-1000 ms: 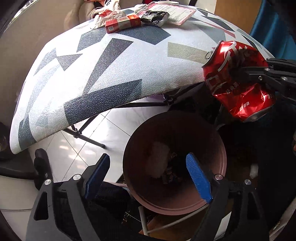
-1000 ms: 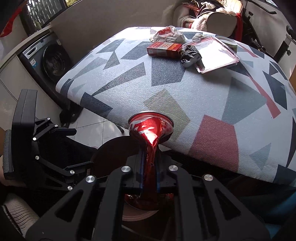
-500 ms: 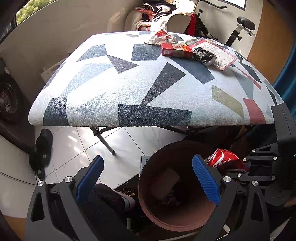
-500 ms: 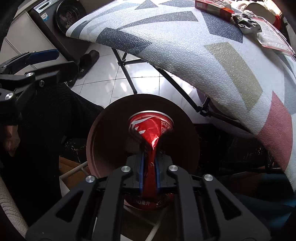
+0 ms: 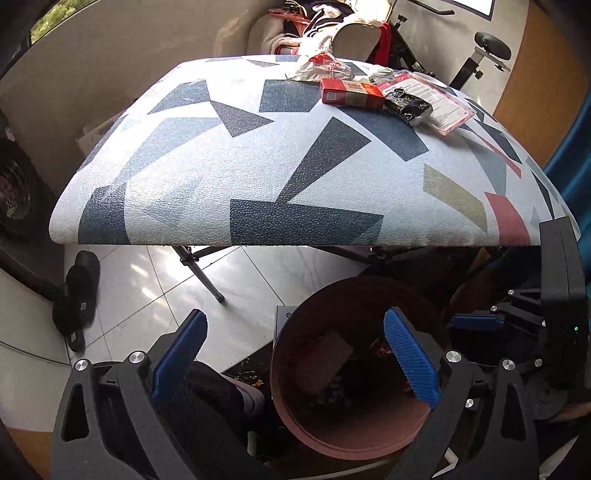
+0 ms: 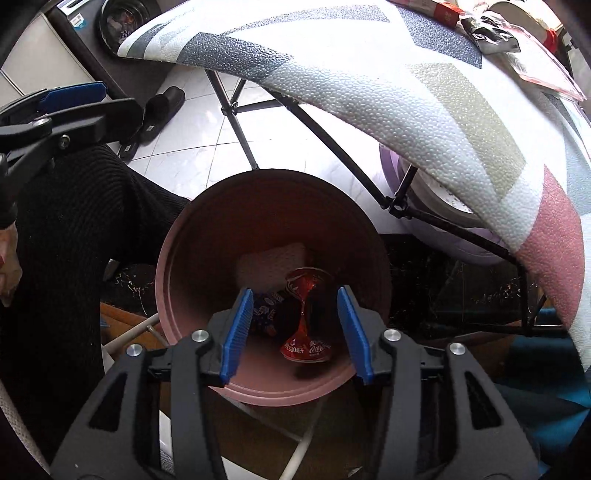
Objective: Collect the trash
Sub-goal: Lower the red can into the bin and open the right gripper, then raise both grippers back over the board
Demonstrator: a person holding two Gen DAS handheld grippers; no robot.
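A crushed red can lies inside the brown bin, free of the pads. My right gripper hangs over the bin mouth, its jaws opening, with the can far below between them. My left gripper stands open and empty beside the bin; the right gripper's body shows at its right. On the patterned table remain a red box, a black wrapper, a crumpled white wrapper and a clear plastic pack.
Black table legs cross above the white tiled floor. Dark slippers lie on the floor at the left. A person's black-clad leg is beside the bin. A washing machine stands beyond the table.
The right gripper came down over the bin and its jaws parted; the red can dropped from them into the bin. The left gripper shifted so the table top fills its view.
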